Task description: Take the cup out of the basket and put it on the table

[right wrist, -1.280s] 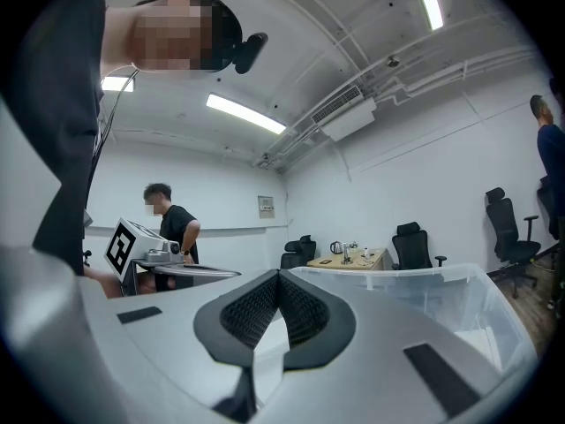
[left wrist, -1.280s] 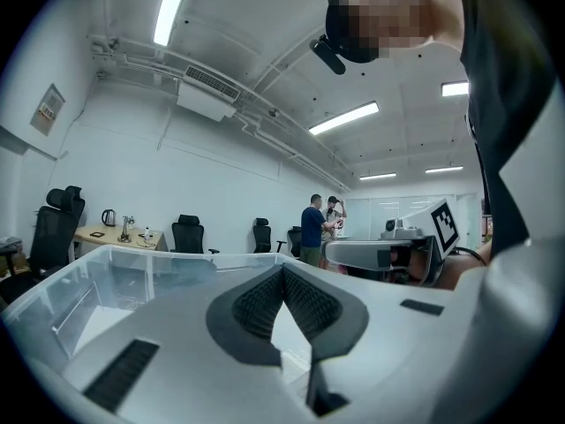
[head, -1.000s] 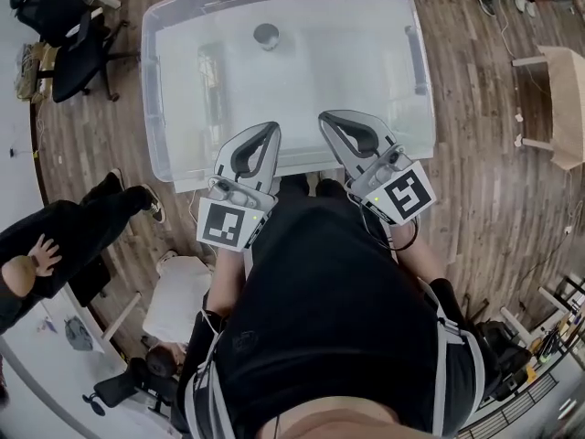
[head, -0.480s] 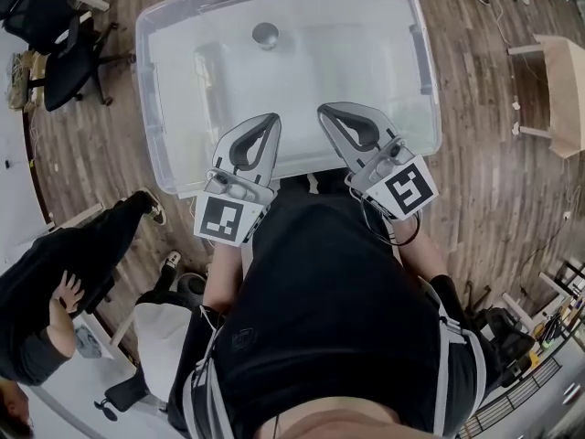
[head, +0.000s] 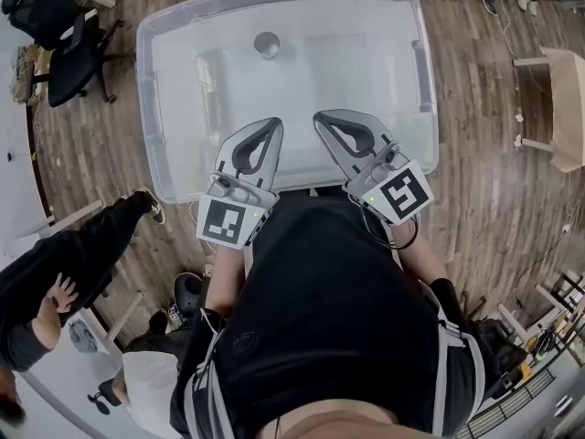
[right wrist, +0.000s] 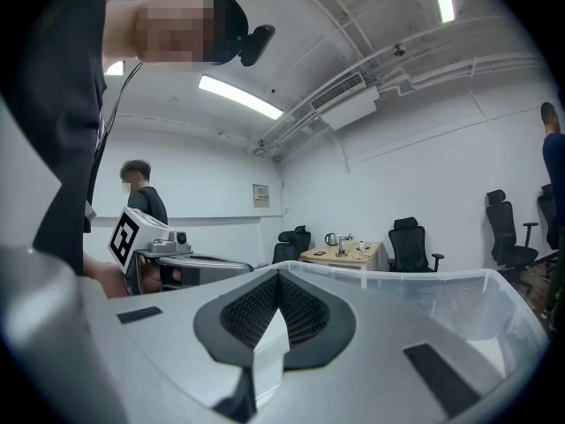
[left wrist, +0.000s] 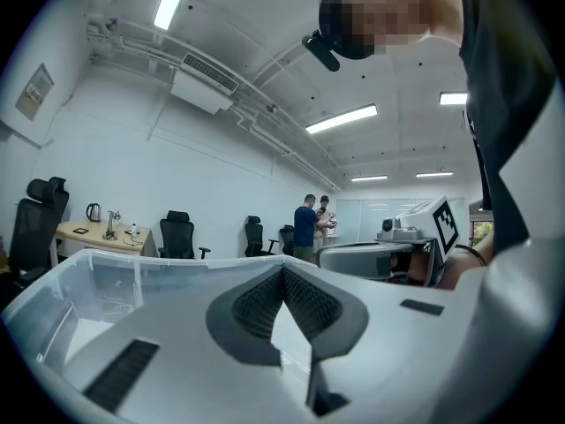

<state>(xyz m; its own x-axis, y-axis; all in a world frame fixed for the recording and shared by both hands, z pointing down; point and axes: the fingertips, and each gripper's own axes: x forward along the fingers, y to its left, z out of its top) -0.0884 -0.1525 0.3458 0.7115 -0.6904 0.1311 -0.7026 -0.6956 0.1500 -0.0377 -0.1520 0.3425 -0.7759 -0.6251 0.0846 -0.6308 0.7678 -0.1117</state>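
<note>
A small grey cup [head: 267, 44] stands inside the big translucent plastic basket [head: 146, 108], near its far wall. My left gripper [head: 271, 126] and right gripper [head: 322, 118] hover side by side over the basket's near edge, close to my body and far from the cup. Both are shut with nothing between the jaws. The left gripper view shows the shut left gripper [left wrist: 283, 268] above the basket's rim [left wrist: 106, 276]. The right gripper view shows the shut right gripper [right wrist: 278, 275] over the rim [right wrist: 441, 281]. Neither gripper view shows the cup.
The basket stands on a wooden floor. Black office chairs [head: 64, 44] are at the far left, a person in dark clothes [head: 64, 263] stands at my left, and a light wooden table [head: 567, 108] is at the right. In the left gripper view, people [left wrist: 311, 226] stand far off.
Both grippers have stayed shut and almost still over the basket's near edge. The person at my left has shifted about. The cup has not moved.
</note>
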